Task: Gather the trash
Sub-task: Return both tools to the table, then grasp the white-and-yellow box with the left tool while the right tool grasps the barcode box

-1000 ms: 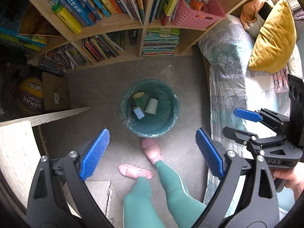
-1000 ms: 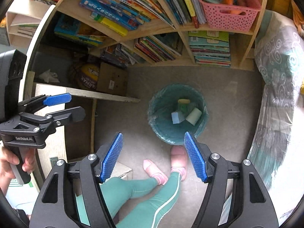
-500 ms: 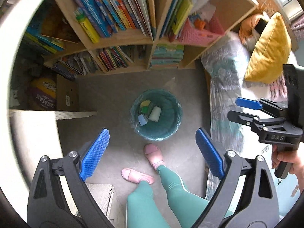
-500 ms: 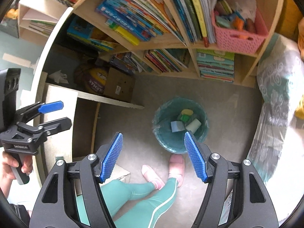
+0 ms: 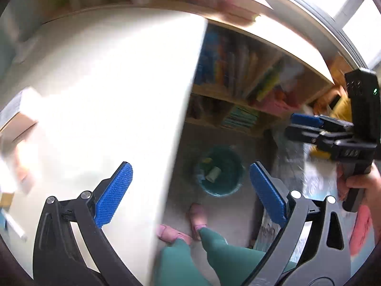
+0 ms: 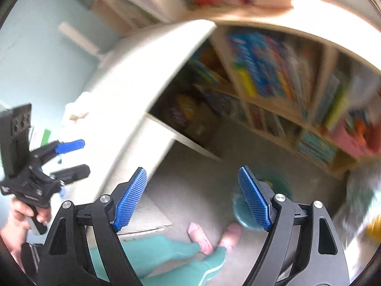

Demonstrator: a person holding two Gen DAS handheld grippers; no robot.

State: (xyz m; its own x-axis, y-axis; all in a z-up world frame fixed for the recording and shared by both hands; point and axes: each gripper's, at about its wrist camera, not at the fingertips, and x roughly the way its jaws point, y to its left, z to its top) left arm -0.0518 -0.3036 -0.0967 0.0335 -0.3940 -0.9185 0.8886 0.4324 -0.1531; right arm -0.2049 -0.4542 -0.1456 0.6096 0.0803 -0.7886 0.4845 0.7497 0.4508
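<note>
Left wrist view: high above the floor (image 5: 228, 214), facing steeply down past the bench (image 5: 107, 95) edge; blurred
Right wrist view: high, tilted down toward the bookshelf (image 6: 273, 78); blurred
Shared: trash bin (image 5: 218, 170) (image 6: 283, 181), bookshelf, bench, floor, the person's legs (image 5: 221, 245)
Cross-sight: each view shows the other gripper at its outer edge

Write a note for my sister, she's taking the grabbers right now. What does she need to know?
Left gripper: open, empty, jaws just widened.
Right gripper: open, empty, jaws just widened too.
Bin: on the floor by the feet, with a cup and other bits in it.
Done: those pieces are binned.
Left: check the desk for more trash; the pictures are too blurred to tell.
</note>
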